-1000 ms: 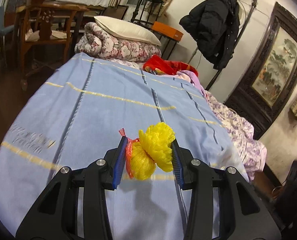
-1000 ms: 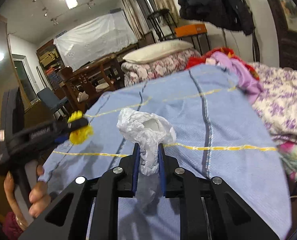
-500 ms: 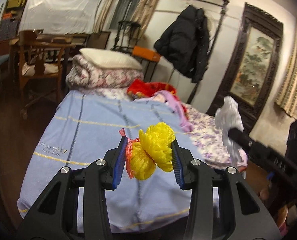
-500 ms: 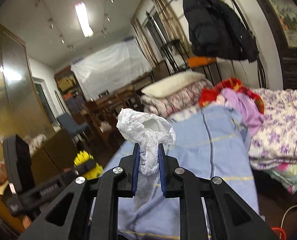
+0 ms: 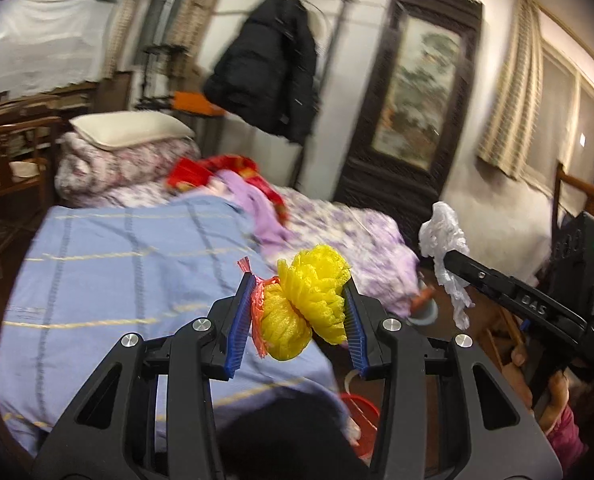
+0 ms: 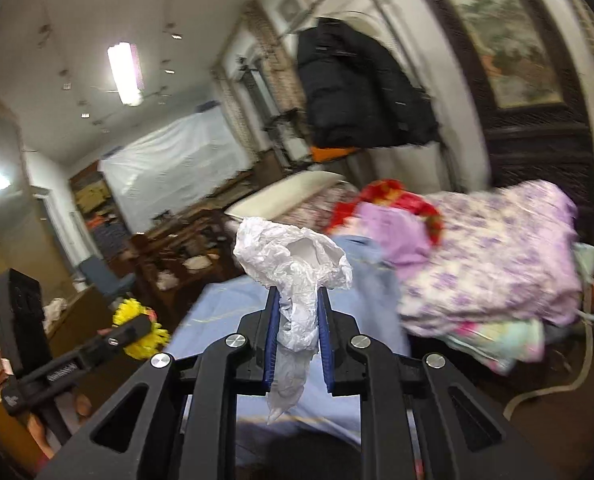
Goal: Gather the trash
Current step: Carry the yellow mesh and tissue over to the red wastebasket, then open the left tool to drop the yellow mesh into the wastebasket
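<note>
- Far left in the left wrist view there's a wooden chair, then a pillow sitting on a rolled floral quilt at the head of the bed.
- The bed has a blue checked sheet on it, with a red and purple heap of clothes further back (pretty blurry, so can't say what's what).
- Left gripper: fingers clamped on the yellow net, a scrunched foam mesh with a bit of red netting stuck on its left side. It's up in the air over the foot of the bed, not touching the sheet.
- Behind it a black coat hangs on a rack, and right of that a dark framed painting on the wall.
- Right gripper: fingers pinched tight on the white bag, crumpled plastic that puffs out above the fingers and trails below them. Also held in the air, out past the bed's edge.
- Each gripper shows up in the other's camera, with a hand on the right one's handle.
- Something red sits on the floor below, mostly hidden.
</note>
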